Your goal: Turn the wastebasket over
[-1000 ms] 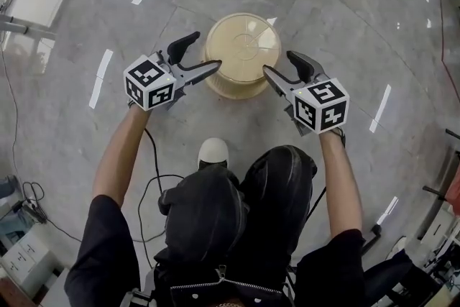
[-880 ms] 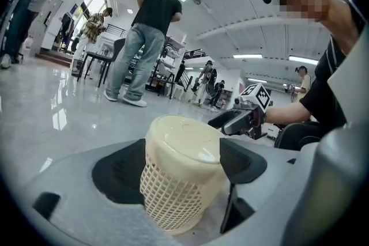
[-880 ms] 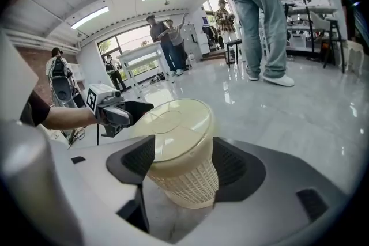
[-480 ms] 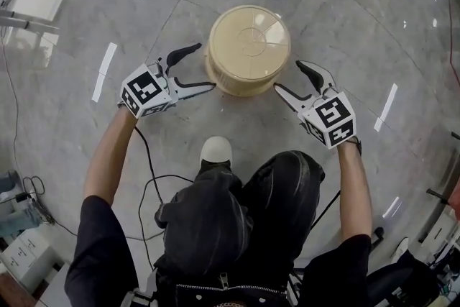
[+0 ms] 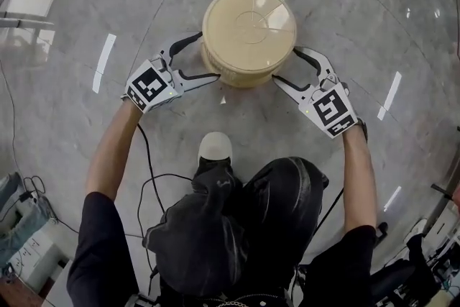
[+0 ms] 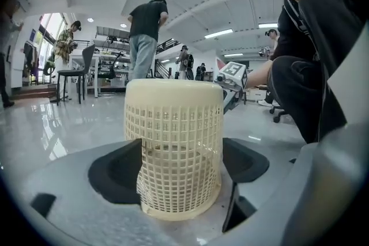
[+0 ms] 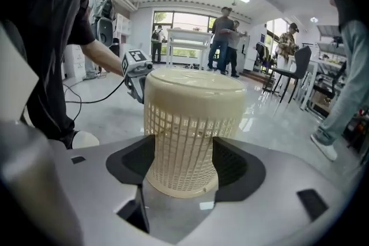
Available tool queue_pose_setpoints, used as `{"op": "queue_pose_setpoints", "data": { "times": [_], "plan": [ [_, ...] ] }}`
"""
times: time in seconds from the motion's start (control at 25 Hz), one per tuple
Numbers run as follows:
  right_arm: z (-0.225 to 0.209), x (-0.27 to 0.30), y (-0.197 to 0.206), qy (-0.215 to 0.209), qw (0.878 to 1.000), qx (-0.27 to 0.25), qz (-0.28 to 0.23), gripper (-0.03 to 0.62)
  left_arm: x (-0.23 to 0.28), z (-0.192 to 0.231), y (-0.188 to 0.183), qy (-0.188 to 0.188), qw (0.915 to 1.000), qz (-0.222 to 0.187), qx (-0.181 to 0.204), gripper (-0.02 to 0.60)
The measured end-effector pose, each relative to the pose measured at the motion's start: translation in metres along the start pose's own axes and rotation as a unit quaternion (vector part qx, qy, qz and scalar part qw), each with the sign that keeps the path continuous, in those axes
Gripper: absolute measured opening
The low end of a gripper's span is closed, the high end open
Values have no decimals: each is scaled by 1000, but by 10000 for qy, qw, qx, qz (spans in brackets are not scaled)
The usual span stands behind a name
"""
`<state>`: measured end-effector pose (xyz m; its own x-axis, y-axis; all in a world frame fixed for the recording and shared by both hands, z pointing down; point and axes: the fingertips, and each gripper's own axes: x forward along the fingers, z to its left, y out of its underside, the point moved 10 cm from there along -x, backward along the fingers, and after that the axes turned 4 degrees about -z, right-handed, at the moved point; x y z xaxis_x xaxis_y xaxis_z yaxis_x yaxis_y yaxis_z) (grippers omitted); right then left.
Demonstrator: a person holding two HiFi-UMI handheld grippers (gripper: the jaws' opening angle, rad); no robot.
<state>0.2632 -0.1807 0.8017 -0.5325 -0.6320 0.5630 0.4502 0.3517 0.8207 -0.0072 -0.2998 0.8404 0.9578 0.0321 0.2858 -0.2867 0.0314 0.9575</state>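
Note:
The cream mesh wastebasket [image 5: 249, 29] stands bottom up on the grey floor, its solid base facing me. My left gripper [image 5: 205, 56] reaches in from the left and its jaws have just been opening. They straddle the basket's lower wall. In the left gripper view the wastebasket [image 6: 176, 147] fills the gap between the black pads [image 6: 112, 173]. My right gripper [image 5: 287, 67] comes in from the right, jaws spread around the rim. In the right gripper view the wastebasket [image 7: 187, 129] also sits between the pads [image 7: 239, 170]. No squeeze on the mesh shows.
My white shoe [image 5: 214, 147] rests on the floor just behind the basket, and a black cable [image 5: 147, 176] runs by my left knee. Boxes and cords [image 5: 29, 248] lie at the lower left. Several people, a black chair [image 6: 75, 75] and tables stand further off.
Both grippers have moved forward and inward from beside the basket, so their jaws now straddle its lower part. The left jaws stand wider. The basket has stayed bottom up.

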Motion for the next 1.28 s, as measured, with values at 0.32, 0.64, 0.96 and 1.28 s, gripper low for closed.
{"op": "queue_pose_setpoints", "data": {
  "times": [0.32, 0.64, 0.96, 1.28],
  "plan": [
    [-11, 12, 10, 180, 9960, 764, -429, 290, 8, 8, 4, -115, 9989, -173, -410, 420],
    [-10, -7, -10, -405, 9854, 1651, -84, 289, -4, 4, -28, 147, 9972, 152, -721, 411],
    [-28, -41, -41, -1322, 9264, 3509, -337, 285, -26, 0, -67, 889, 9868, 781, -1109, 383],
    [-39, -38, -36, -829, 9326, 3468, -551, 278, -17, 4, -59, 441, 9958, 380, -709, 383]
  ]
}}
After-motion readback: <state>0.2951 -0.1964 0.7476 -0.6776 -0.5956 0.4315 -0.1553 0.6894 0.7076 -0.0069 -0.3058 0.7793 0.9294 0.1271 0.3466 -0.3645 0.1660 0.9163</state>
